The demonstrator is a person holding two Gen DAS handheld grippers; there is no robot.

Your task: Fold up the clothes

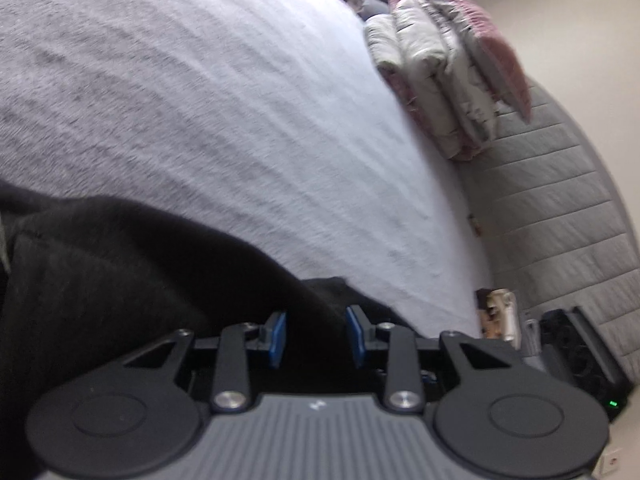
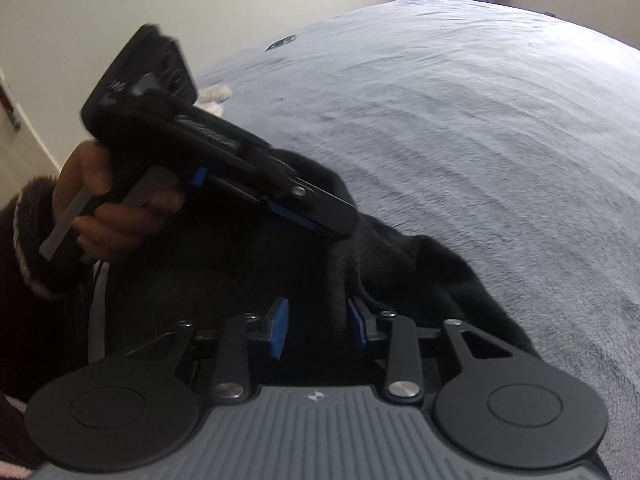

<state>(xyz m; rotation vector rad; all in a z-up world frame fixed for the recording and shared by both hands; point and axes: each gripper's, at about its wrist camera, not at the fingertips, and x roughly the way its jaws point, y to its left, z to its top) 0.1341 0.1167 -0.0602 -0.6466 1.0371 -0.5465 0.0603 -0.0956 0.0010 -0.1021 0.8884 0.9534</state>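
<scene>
A black garment (image 1: 120,272) lies bunched at the near edge of a bed covered by a pale grey blanket (image 1: 240,100). In the left wrist view my left gripper (image 1: 316,336) has black cloth filling the narrow gap between its blue pads (image 1: 277,338) and appears shut on it. The right wrist view shows that same left gripper (image 2: 336,224) from the side, held by a hand (image 2: 104,208), with the garment (image 2: 420,272) pulled up to its tip. A raised fold of the cloth sits between the pads of my right gripper (image 2: 318,334), which looks shut on it.
Stacked pillows (image 1: 440,72) lean on a grey quilted headboard (image 1: 560,200) at the right. A black device (image 1: 580,352) with a green light sits beside the bed. A small dark object (image 2: 282,43) lies far off on the blanket (image 2: 480,140).
</scene>
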